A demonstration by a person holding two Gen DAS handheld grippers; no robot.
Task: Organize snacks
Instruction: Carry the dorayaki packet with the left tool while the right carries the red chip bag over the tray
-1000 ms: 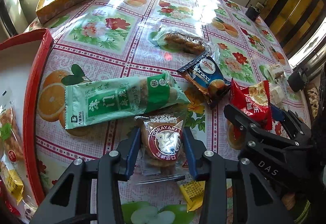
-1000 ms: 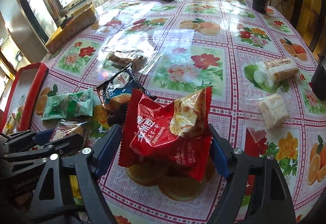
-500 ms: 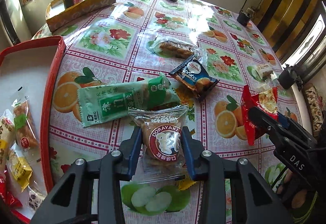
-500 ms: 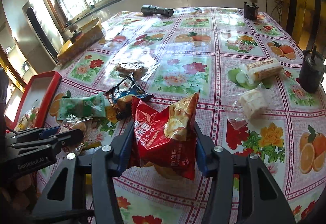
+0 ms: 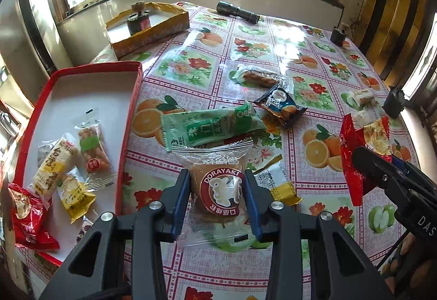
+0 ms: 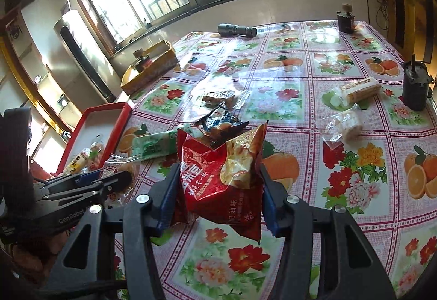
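My left gripper (image 5: 217,186) is shut on a clear-wrapped dorayaki cake (image 5: 220,190) and holds it above the table. My right gripper (image 6: 217,190) is shut on a red snack bag (image 6: 221,177), also lifted; the bag shows at the right of the left wrist view (image 5: 355,158). A red tray (image 5: 131,114) at the left holds several snack packets (image 5: 91,147). On the floral tablecloth lie a green packet (image 5: 213,128), a dark blue packet (image 5: 281,104), a clear-wrapped brown bar (image 5: 259,77), a yellow-and-white packet (image 5: 281,185) and two pale wrapped snacks (image 6: 357,89) (image 6: 347,125).
A yellow cardboard box (image 5: 153,32) with a dark jar stands at the far left. A black flashlight (image 5: 237,12) lies by the far edge. Two small dark jars (image 6: 345,21) (image 6: 415,87) stand at the right side. Windows line the far wall.
Both grippers have risen and pulled back from the table, lifting the dorayaki and the red bag. The red tray has come fully into the left wrist view.
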